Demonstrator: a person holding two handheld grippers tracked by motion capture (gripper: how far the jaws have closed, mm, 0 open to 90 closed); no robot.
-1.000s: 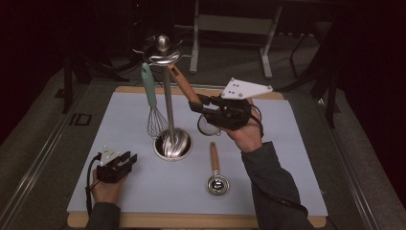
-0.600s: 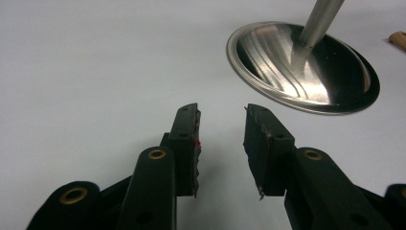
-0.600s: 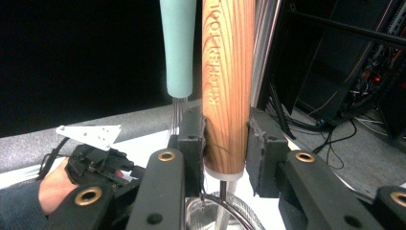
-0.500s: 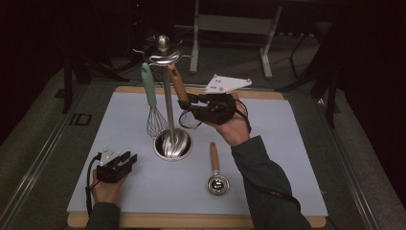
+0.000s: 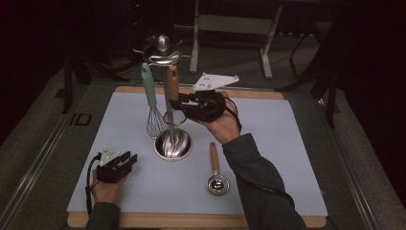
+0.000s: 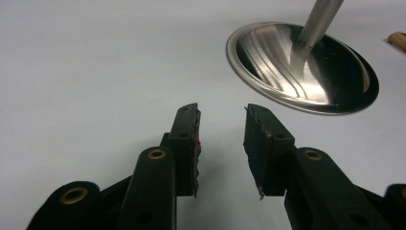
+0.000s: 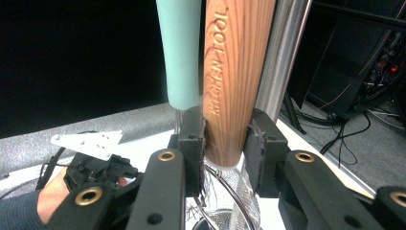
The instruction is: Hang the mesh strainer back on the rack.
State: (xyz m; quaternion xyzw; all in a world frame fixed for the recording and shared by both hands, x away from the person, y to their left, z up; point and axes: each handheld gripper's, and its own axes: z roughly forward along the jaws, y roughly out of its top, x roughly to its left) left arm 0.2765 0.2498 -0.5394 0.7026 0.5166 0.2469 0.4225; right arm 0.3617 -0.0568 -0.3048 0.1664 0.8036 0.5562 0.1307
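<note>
At stand pole: R gripper (image 5: 174, 103) jaws clamp wooden handle (image 7: 234, 81); L gripper (image 6: 221, 143) jaws open, mat edge.

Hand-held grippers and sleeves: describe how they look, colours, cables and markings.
Both are black. The left hand-held gripper carries a small pale plate on top and trails a black cable. Its jaw arms show brass-coloured rivets and the pads look frayed. The right hand-held gripper carries a larger pale three-cornered plate with small holes. The sleeves are dark grey-blue.
</note>
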